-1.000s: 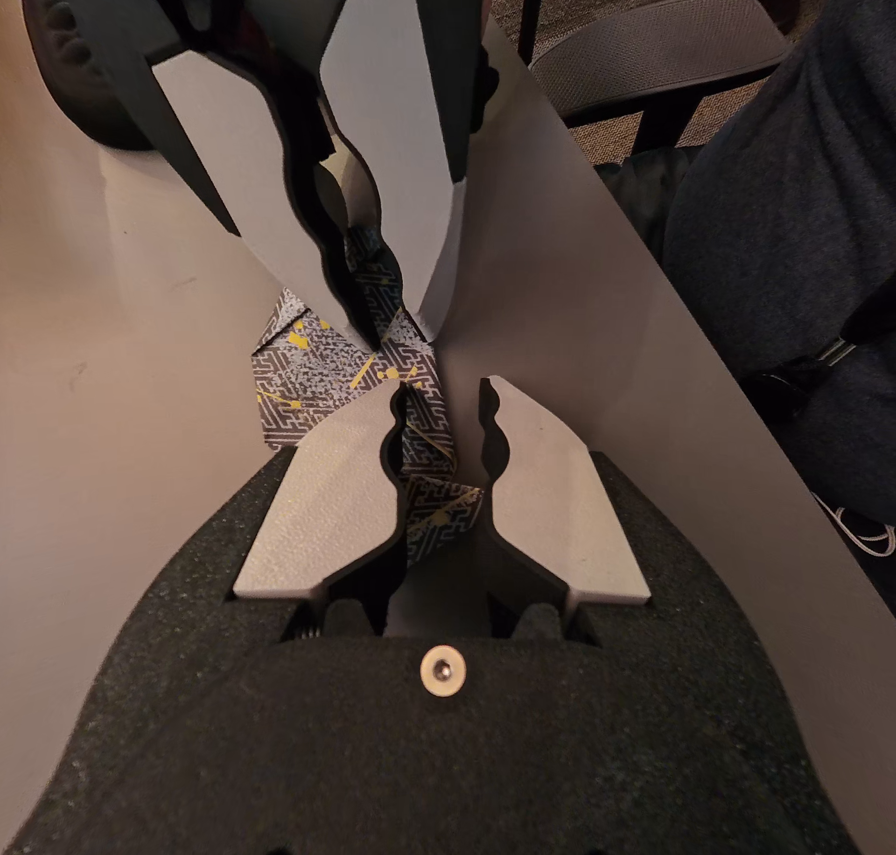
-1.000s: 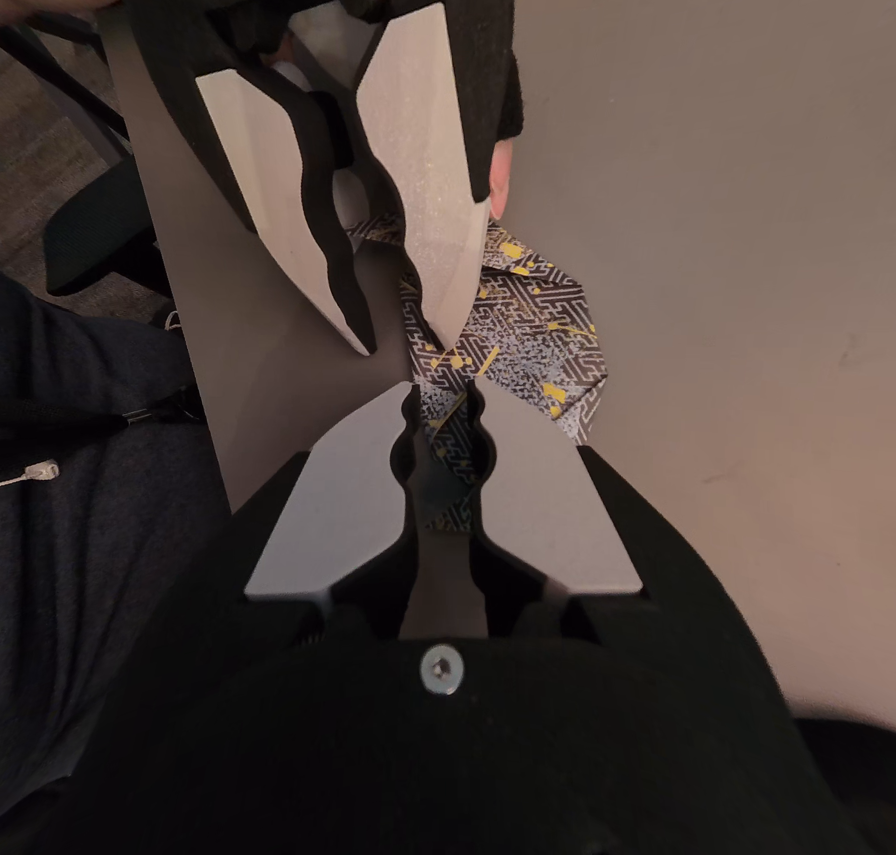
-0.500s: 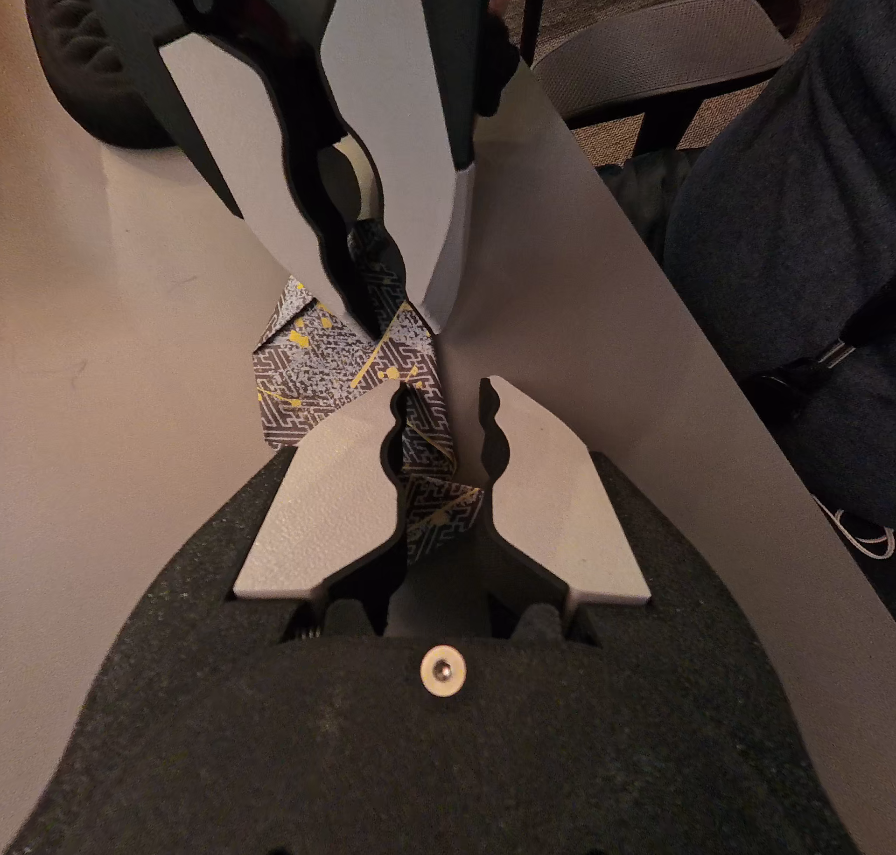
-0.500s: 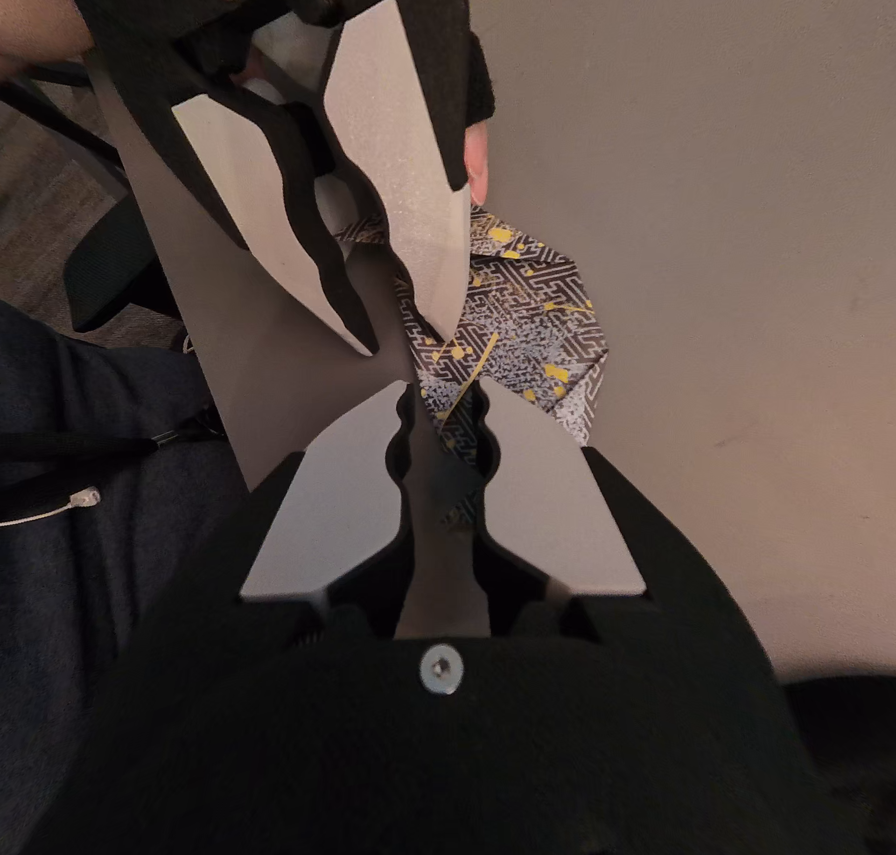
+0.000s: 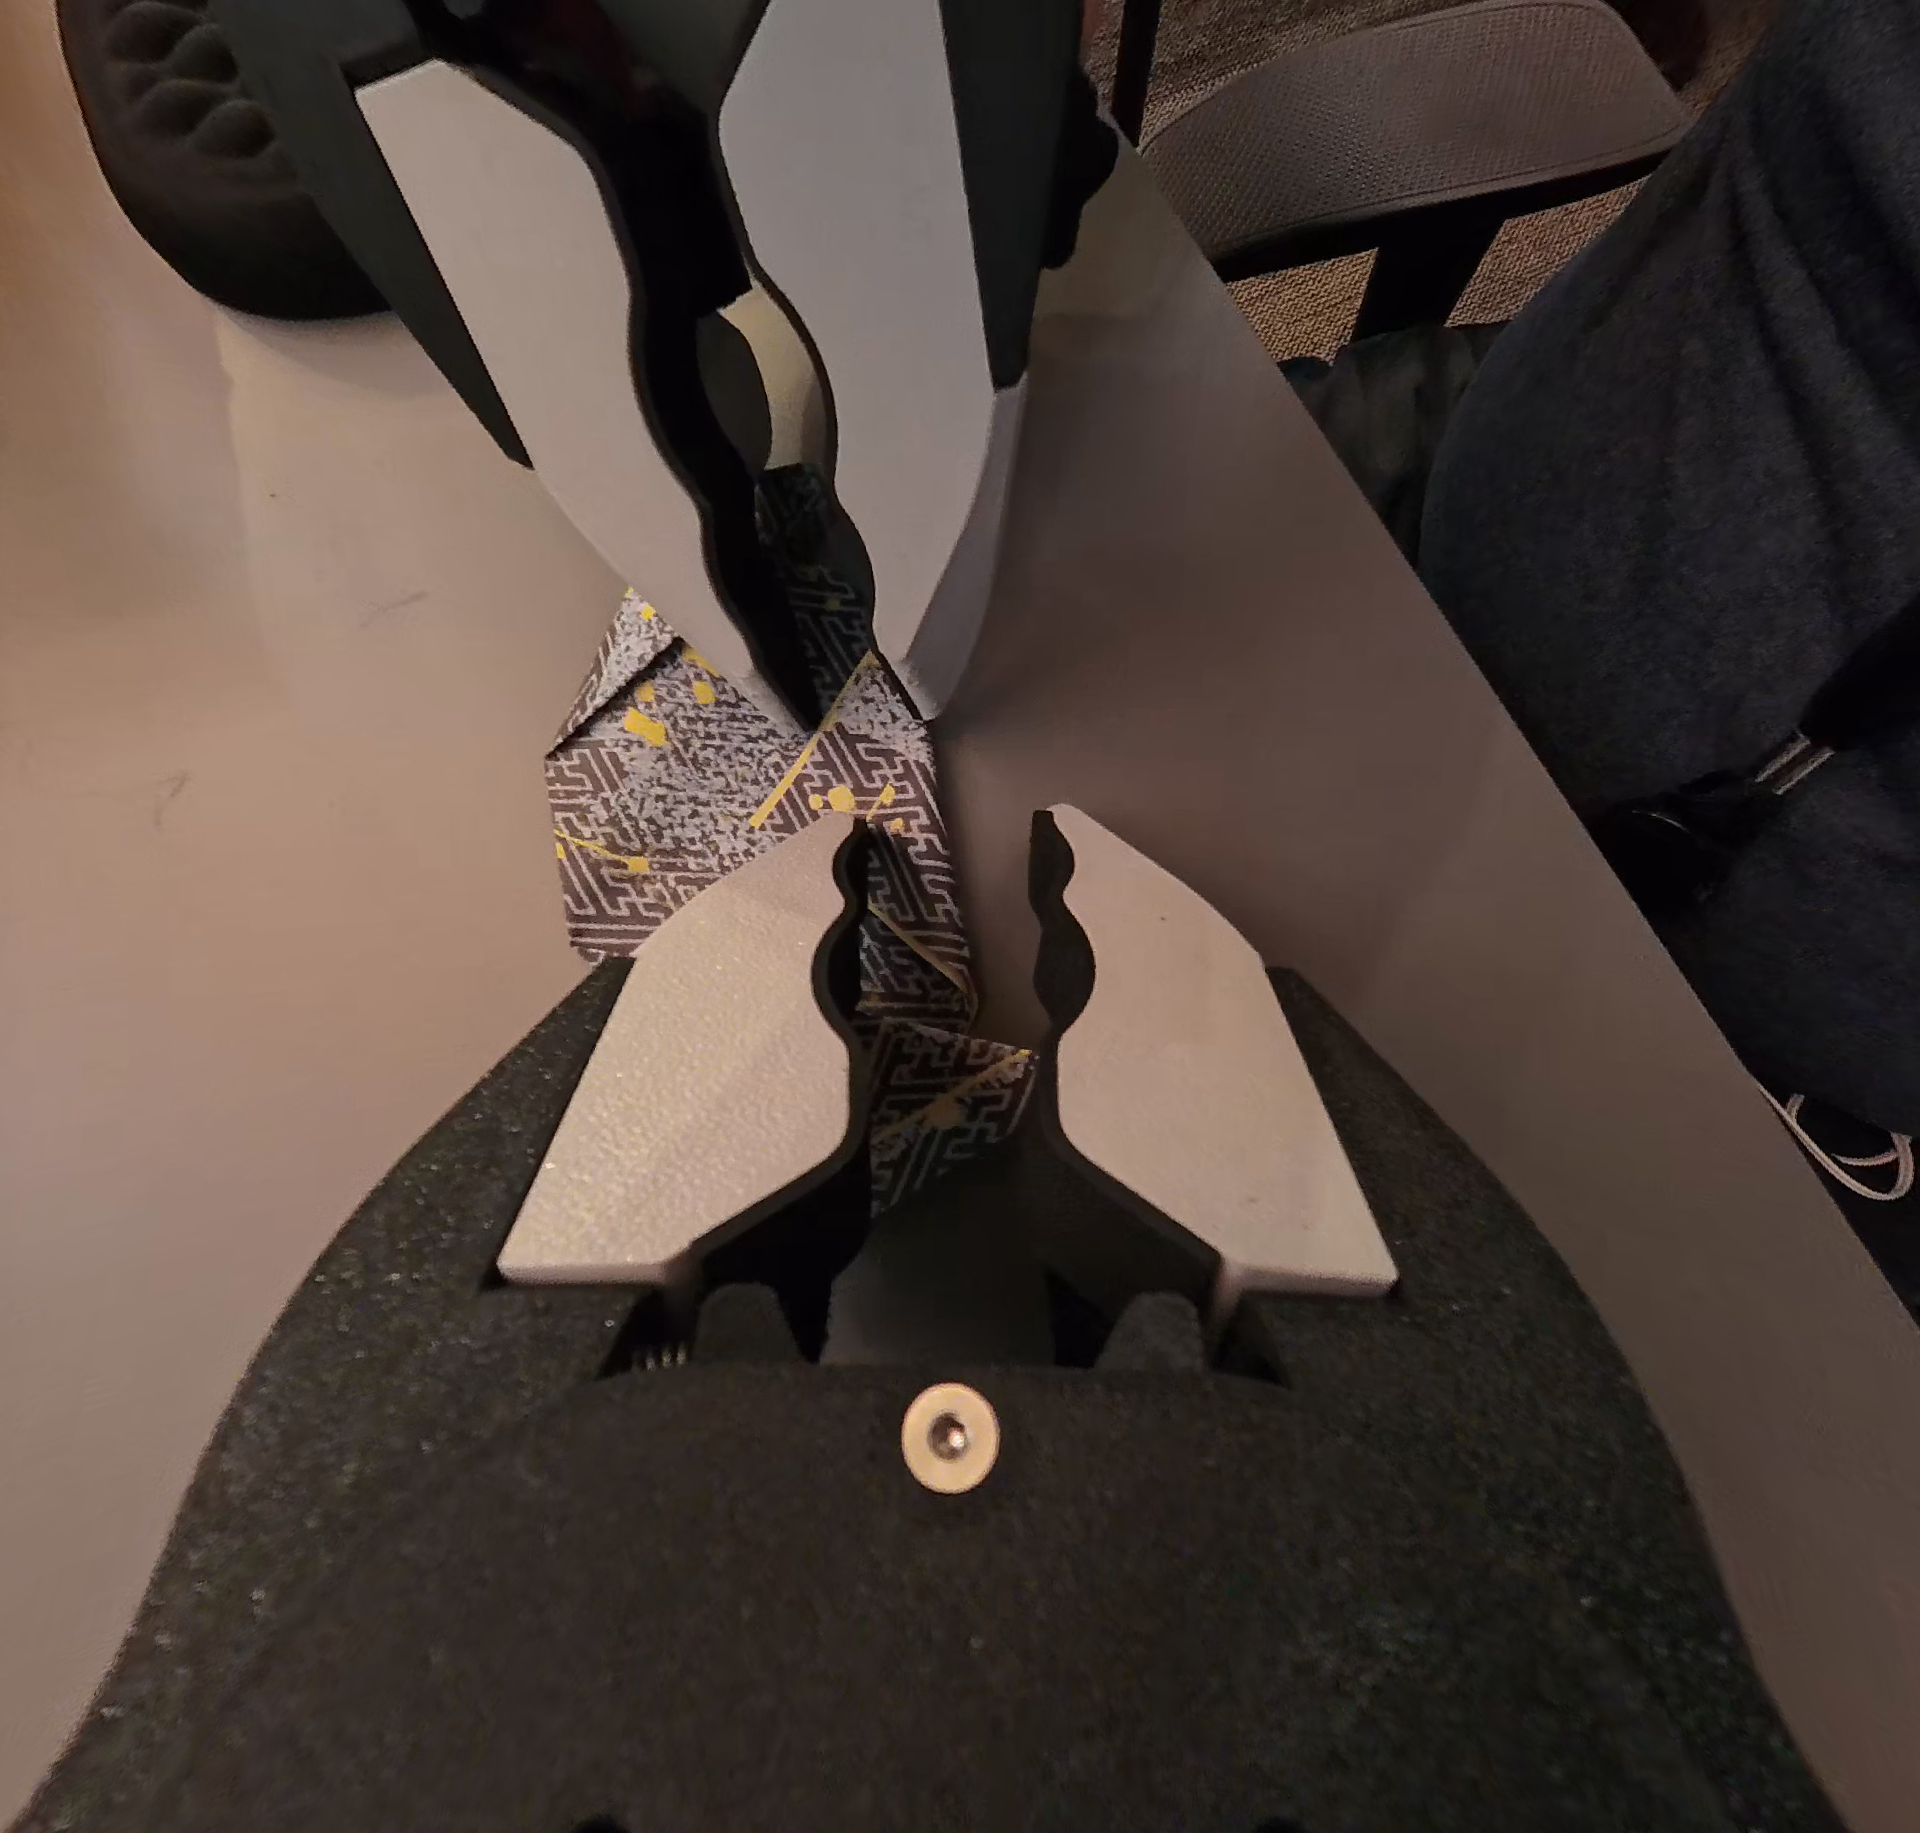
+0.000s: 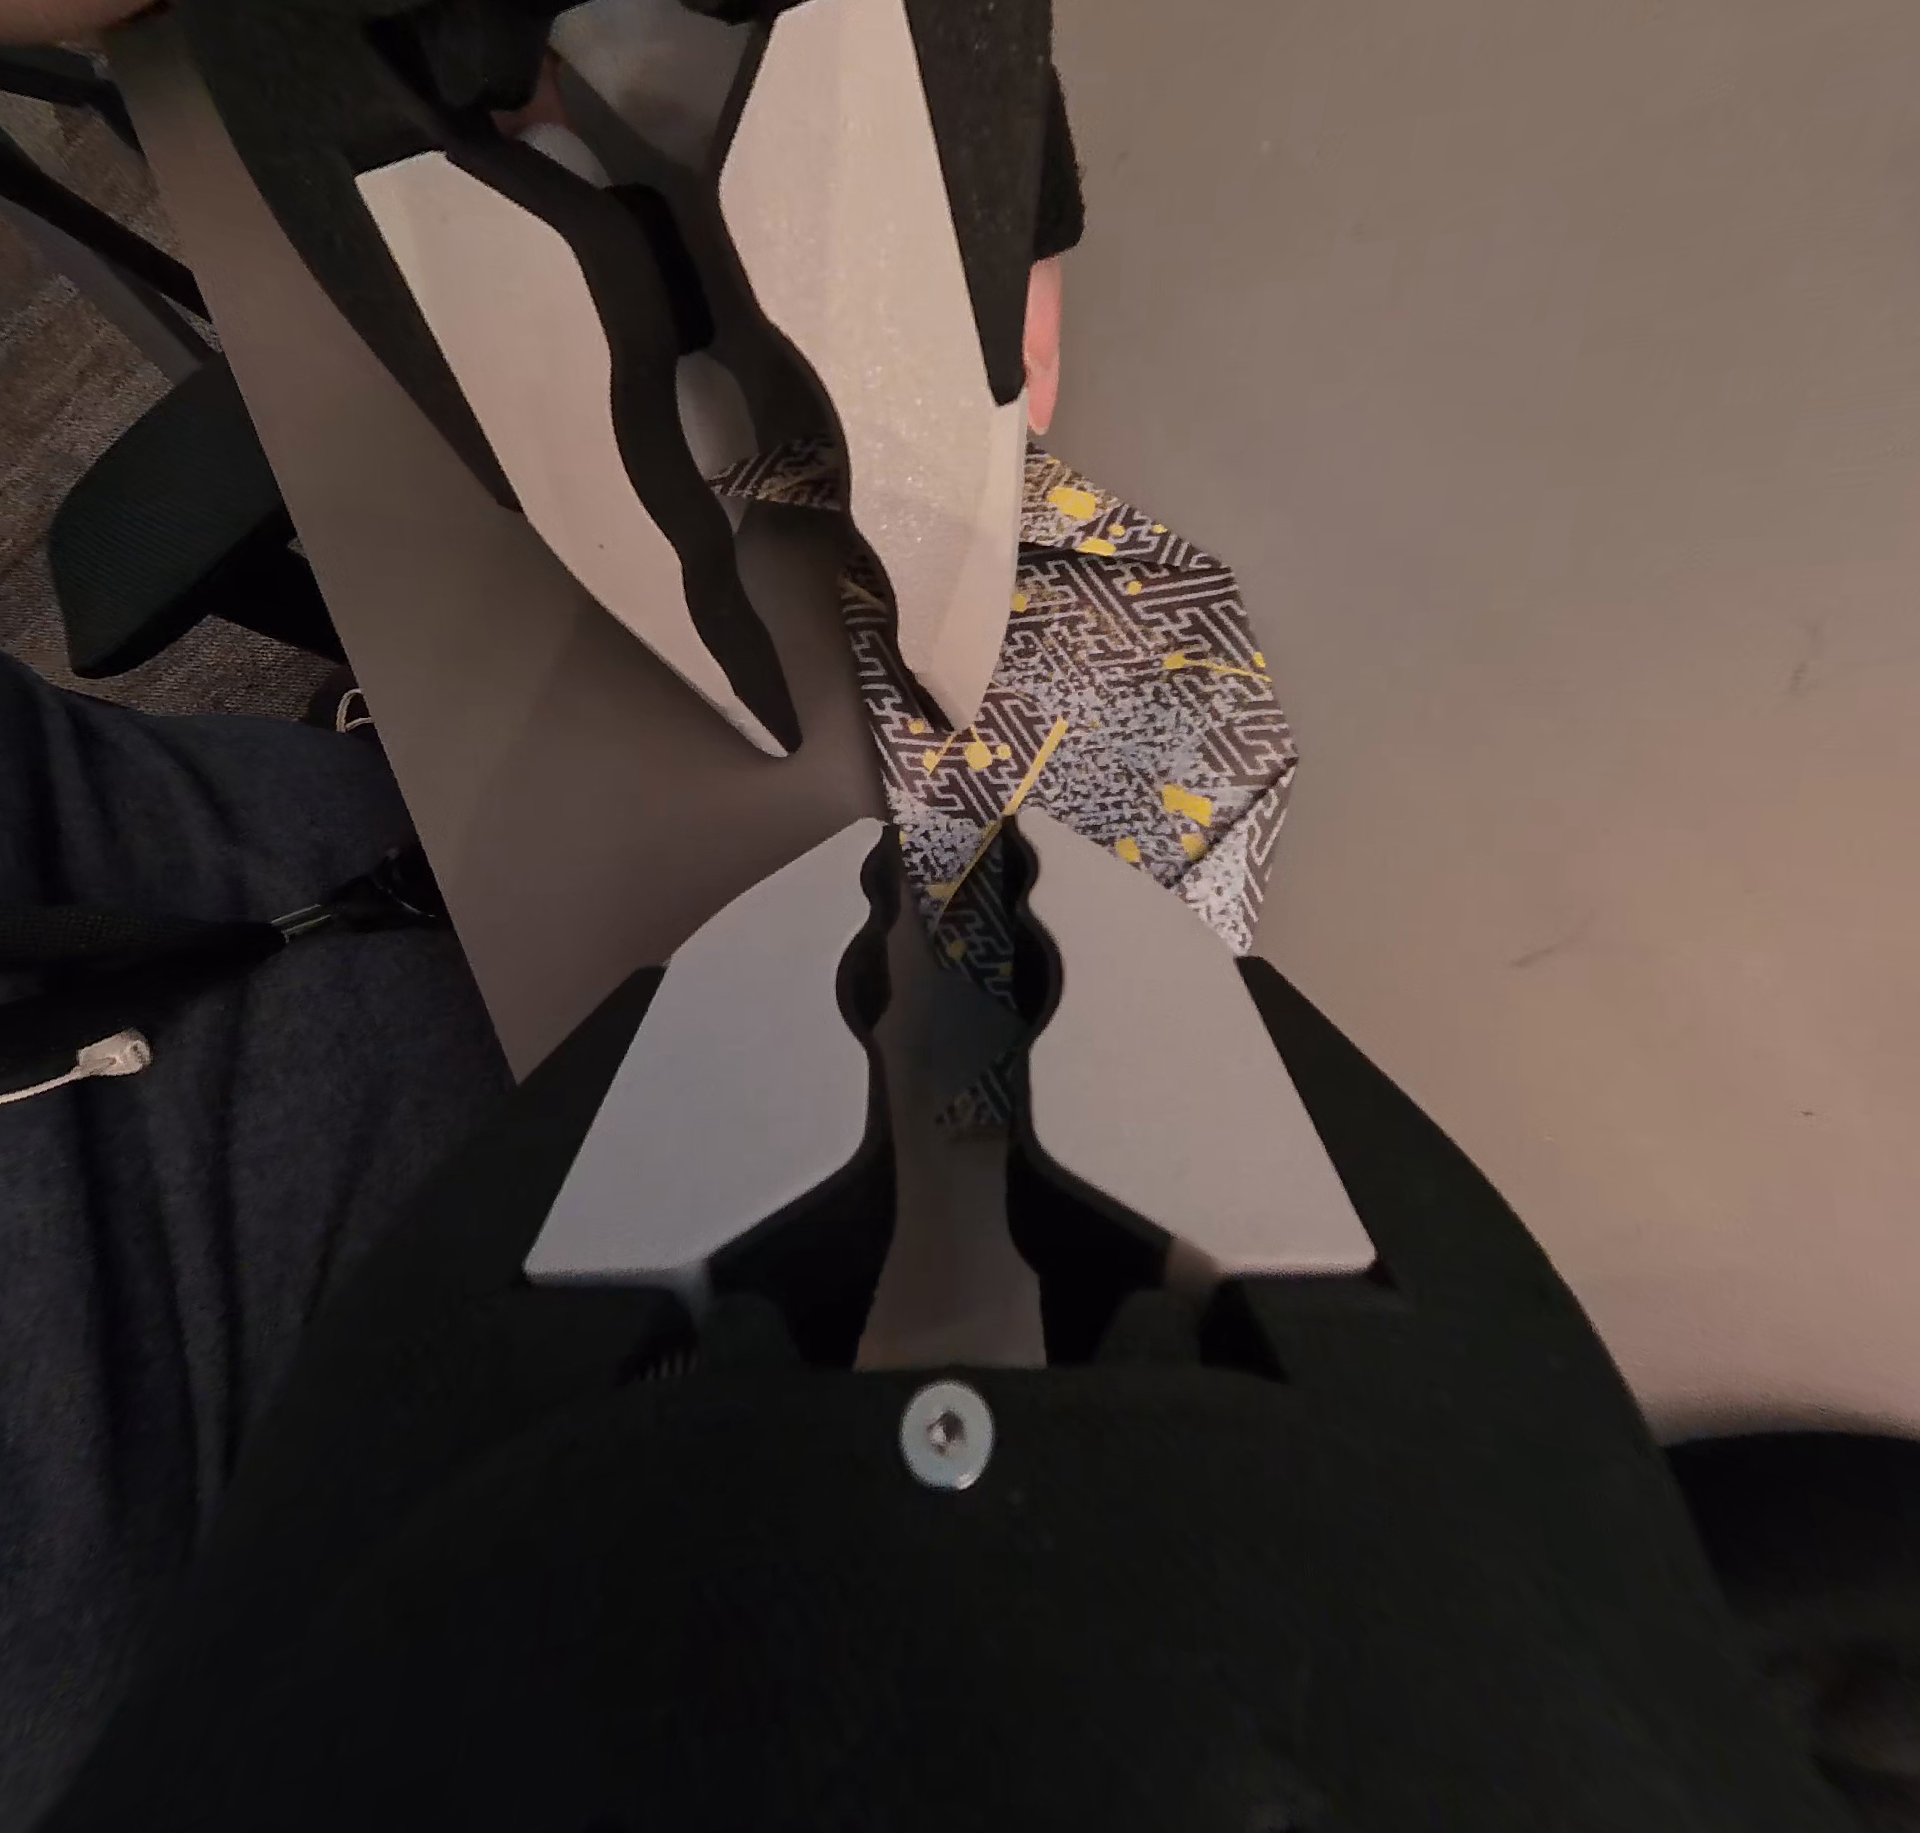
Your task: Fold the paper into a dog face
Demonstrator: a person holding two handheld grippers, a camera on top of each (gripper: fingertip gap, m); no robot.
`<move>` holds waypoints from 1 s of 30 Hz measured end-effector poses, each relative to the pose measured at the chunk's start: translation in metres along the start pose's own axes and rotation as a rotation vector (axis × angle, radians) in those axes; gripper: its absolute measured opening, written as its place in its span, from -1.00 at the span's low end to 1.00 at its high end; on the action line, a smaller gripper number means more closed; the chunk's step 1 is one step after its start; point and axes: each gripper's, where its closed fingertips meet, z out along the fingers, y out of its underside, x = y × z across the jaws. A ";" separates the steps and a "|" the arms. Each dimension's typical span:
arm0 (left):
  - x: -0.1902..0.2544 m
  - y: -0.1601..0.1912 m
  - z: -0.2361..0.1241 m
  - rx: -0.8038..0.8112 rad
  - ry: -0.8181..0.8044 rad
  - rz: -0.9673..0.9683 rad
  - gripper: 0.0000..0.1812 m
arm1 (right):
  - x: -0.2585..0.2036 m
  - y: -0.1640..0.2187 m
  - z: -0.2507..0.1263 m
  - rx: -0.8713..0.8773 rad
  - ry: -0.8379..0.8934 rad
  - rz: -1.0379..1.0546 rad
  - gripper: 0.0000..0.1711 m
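The folded paper, dark with a white maze pattern and yellow flecks, lies on the pale table close to its edge. My left gripper is open, and a raised paper flap stands between its fingers against the left one. My right gripper faces it from the far side, tips down on the paper, with a strip of paper rising in its narrow gap. In the right wrist view, my right gripper is open with a flap of the paper leaning on its right finger. The left gripper is opposite, open.
The table edge runs diagonally close beside both grippers. A person in dark clothing sits just past it. A grey mesh chair stands beyond the edge. A fingertip shows behind the left gripper. My left and right fingertips are right by each other.
My right gripper has shifted slightly toward the table edge, so bare table now shows in its gap where paper filled it. The left gripper has stayed in place.
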 end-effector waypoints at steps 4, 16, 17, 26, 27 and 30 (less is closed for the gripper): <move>0.000 0.000 0.000 -0.002 -0.003 0.004 -0.67 | -0.001 0.000 0.000 0.000 -0.019 0.007 -0.78; 0.000 0.000 0.000 -0.005 -0.007 0.012 -0.67 | 0.000 0.001 0.000 -0.008 -0.044 -0.036 -0.81; 0.000 0.000 0.000 -0.004 -0.008 0.012 -0.67 | 0.000 0.001 0.000 -0.013 -0.049 -0.041 -0.81; 0.000 0.000 0.000 -0.006 -0.005 0.005 -0.67 | -0.001 0.002 -0.001 -0.063 -0.101 -0.079 -0.82; 0.000 0.000 0.001 -0.007 -0.007 0.006 -0.67 | 0.000 0.002 -0.001 -0.064 -0.106 -0.082 -0.82; 0.001 0.000 0.001 -0.012 -0.012 0.013 -0.67 | 0.000 0.002 -0.001 -0.062 -0.121 -0.088 -0.82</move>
